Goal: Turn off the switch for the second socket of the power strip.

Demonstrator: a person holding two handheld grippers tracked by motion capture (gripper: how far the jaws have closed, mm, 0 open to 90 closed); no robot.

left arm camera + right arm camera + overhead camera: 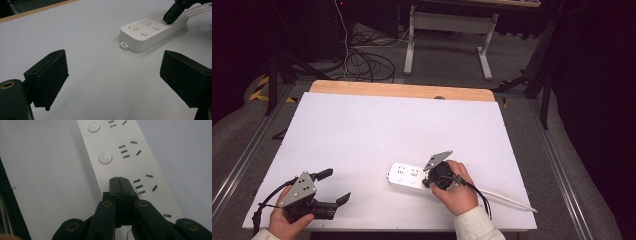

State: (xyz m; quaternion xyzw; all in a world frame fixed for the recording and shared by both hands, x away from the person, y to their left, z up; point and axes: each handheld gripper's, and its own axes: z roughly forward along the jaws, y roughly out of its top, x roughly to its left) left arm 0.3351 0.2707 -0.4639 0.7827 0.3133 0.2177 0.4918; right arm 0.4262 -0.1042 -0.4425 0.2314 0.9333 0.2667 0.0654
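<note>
Pressing closed right gripper (119,180) fingers onto power strip (120,157); left gripper (113,80) fingers wide apart.

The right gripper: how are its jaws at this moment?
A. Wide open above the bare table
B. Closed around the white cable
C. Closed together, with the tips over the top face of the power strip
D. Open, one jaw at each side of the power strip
C: in the right gripper view, the right gripper has its two jaws pressed together with nothing between them, tips over the white power strip beside a socket.
</note>
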